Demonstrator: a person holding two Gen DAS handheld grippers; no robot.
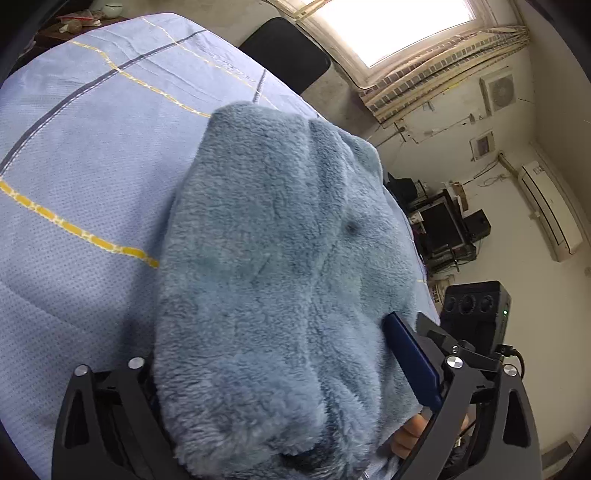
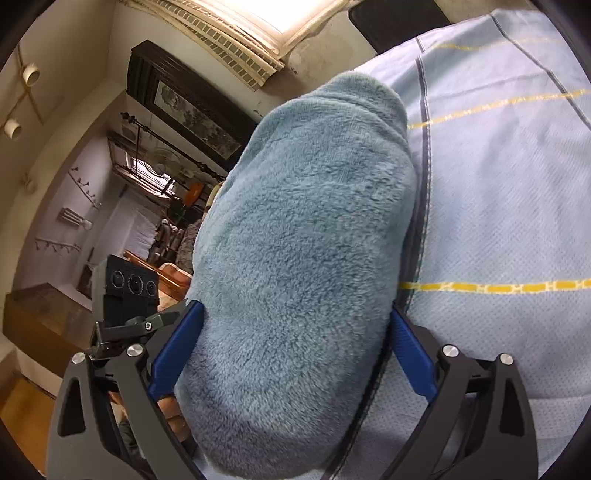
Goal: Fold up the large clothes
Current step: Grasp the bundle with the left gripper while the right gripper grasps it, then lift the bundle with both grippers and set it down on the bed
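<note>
Across the left wrist view, from left to right: a pale blue bedsheet [image 1: 92, 177] with yellow and dark grey stripes, spread flat over a bed; a blue-grey fleece garment [image 1: 280, 266], thick and plush, lying on the sheet and running from the middle of the picture down into the left claw [image 1: 280, 376]; one dark blue finger [image 1: 412, 360] of that claw, pressed against the fleece's right side. The opposite finger is hidden under the pile. Left claw: clenched on the fleece garment, a bulky bunch of cloth filling the space between its black arms. Just right of the blue finger, the other handheld unit's camera block [image 1: 476, 306]; below it, part of a hand [image 1: 412, 434]. Beyond, a cream wall with an air conditioner [image 1: 550, 210] and a bright window [image 1: 399, 26] above.

Across the right wrist view, from left to right: a room interior with a dark framed picture [image 2: 192, 110]; the left unit's camera block [image 2: 129, 286]; fingertips of a hand [image 2: 171, 410] low beside the cloth; the left blue finger [image 2: 177, 350] of the right claw [image 2: 295, 354], touching the fleece; the fleece garment [image 2: 306, 258] itself, a rounded roll reaching up toward the window; the right blue finger [image 2: 412, 354] against its other side. Right claw: grasping the fleece garment, both fingers bearing on it. Further right, the striped bedsheet [image 2: 498, 203] under the garment.
</note>
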